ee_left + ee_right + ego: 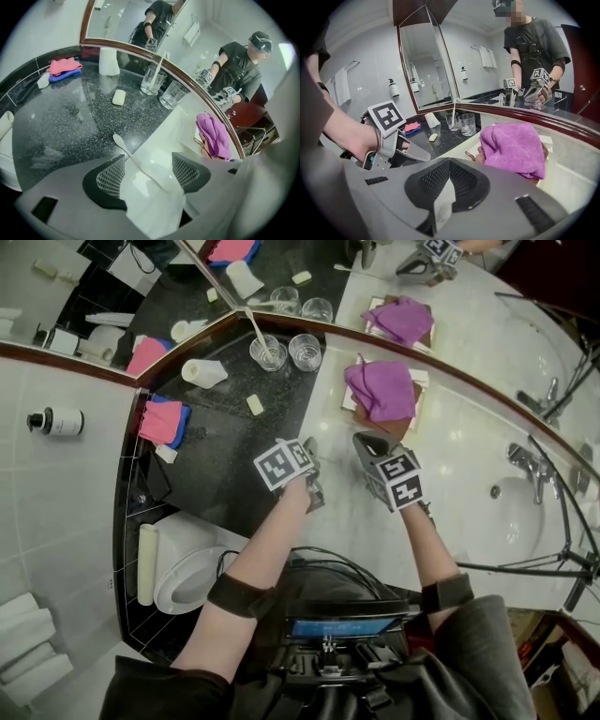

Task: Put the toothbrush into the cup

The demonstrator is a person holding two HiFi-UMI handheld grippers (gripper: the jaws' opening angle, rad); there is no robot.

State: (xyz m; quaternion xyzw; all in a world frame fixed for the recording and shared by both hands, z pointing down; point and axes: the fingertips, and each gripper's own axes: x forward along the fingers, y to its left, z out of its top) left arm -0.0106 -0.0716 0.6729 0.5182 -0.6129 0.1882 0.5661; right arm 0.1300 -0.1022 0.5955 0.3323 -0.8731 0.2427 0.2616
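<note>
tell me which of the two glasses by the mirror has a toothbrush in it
The glass farther from the purple cloth: a white toothbrush stands in it. The other glass, beside it, is empty.

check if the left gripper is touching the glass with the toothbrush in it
Apart. In the head view, a stretch of bare dark counter lies between the left gripper and the glass.
</note>
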